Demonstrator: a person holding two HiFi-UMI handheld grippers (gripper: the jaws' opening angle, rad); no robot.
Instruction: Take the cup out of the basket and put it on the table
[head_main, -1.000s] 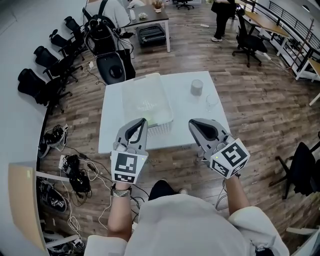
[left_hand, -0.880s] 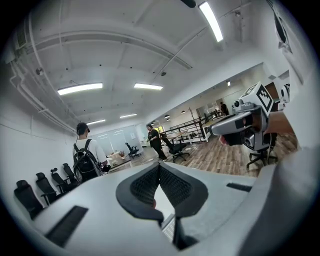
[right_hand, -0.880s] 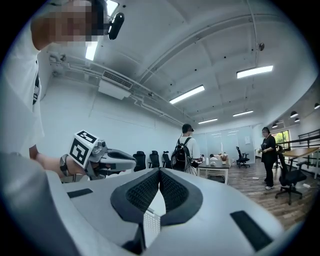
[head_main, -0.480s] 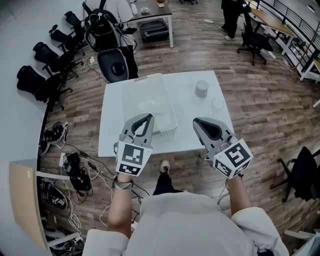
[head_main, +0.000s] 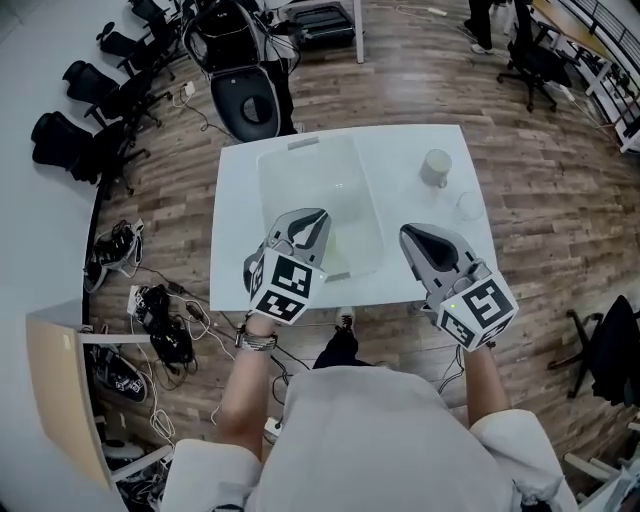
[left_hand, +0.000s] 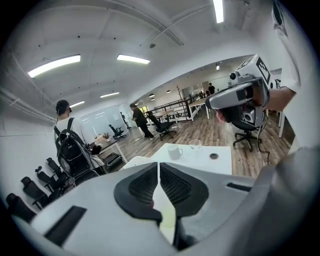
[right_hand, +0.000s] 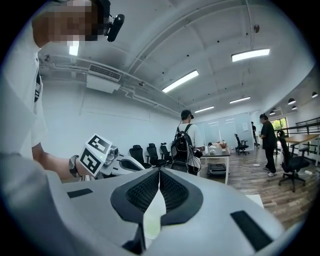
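A white cup (head_main: 437, 167) stands upright on the white table (head_main: 405, 265), to the right of the translucent basket (head_main: 318, 200) and apart from it. It also shows in the left gripper view as the cup (left_hand: 175, 151), far beyond my jaws. My left gripper (head_main: 308, 224) hovers over the basket's near end, shut with nothing held. My right gripper (head_main: 424, 238) hangs above the table's near right part, also shut and empty. I cannot make out anything inside the basket.
A clear glass (head_main: 468, 205) stands just right of the cup, nearer to me. A small dark disc (left_hand: 214, 156) lies on the table. Office chairs (head_main: 75, 130) line the left wall. A backpack (head_main: 235, 35) sits beyond the table, and cables and shoes (head_main: 150, 330) lie on the floor.
The table has come nearer and lower in the head view. Both grippers now sit over its near edge, the left one above the basket. Both stay shut.
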